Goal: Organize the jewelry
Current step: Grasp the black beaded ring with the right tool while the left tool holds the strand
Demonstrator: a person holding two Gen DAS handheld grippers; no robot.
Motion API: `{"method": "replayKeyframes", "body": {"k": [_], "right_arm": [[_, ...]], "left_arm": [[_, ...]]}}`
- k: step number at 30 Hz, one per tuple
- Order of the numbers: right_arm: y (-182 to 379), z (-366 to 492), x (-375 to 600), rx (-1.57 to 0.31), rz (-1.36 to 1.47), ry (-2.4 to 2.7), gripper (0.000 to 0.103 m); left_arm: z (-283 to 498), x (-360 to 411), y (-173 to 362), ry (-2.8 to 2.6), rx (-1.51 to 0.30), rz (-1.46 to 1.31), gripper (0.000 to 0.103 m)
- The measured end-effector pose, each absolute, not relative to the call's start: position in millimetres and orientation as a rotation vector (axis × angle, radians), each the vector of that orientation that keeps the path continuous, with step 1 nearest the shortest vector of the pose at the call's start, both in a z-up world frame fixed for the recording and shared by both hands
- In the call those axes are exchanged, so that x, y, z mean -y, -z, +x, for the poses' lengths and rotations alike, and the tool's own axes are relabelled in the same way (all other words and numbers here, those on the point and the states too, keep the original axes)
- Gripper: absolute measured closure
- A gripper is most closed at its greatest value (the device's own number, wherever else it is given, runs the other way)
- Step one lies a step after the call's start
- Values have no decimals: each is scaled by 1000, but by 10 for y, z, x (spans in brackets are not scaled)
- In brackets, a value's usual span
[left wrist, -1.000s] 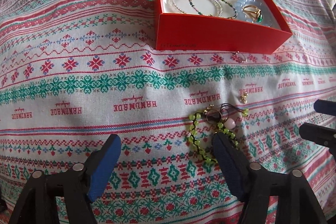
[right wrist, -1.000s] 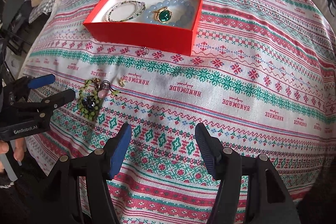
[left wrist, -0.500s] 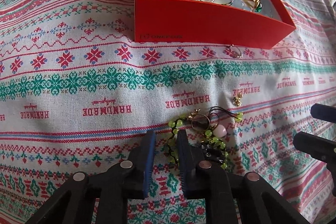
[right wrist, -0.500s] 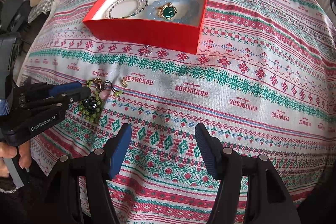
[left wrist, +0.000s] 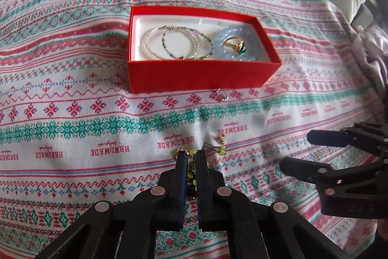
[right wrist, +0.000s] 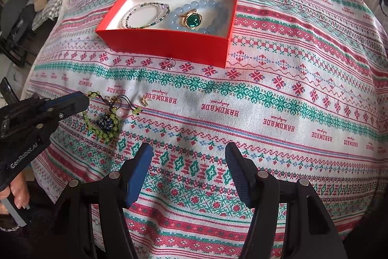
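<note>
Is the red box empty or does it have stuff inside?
Not empty: the red box holds beaded bracelets and a green-stoned ring.

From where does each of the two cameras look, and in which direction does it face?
Left wrist: on the left tongs, low over the patterned cloth, facing the red box; its fingers pinch the green bead bracelet.
Right wrist: on the right tongs, higher, facing the same box; its fingers gape, and a hand shows at the left.
Shared: box, bracelet, cloth; each sees the other tongs.
</note>
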State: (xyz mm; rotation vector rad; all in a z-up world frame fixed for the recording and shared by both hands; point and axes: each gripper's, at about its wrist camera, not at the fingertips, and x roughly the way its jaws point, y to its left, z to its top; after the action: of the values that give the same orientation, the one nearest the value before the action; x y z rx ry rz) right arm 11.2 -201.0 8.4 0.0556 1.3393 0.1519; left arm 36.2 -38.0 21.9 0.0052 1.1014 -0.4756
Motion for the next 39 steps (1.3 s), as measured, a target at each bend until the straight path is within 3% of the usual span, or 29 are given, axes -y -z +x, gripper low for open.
{"method": "replayKeyframes", "body": {"k": [10,26,28,30,39], "right_arm": [[-81,152,1861,-1347,77,-180,37],[75,347,1187,-1386,76,-280,38],[106,358,1110,-1387,53,-281,41],[141,371,1041,-1394,33,-284,55],[246,421,911,-1394,-4,-267,69]], "left_arm": [[298,162,-522,473,-1025,-36,102],[379,-348,-384,328,-1055,-49,102],[374,-380,-373,323,-1060,-50,102],[372,-402,-365,321,-1065,-53,102],[347,-415,-326,321,-1081,-48,102]]}}
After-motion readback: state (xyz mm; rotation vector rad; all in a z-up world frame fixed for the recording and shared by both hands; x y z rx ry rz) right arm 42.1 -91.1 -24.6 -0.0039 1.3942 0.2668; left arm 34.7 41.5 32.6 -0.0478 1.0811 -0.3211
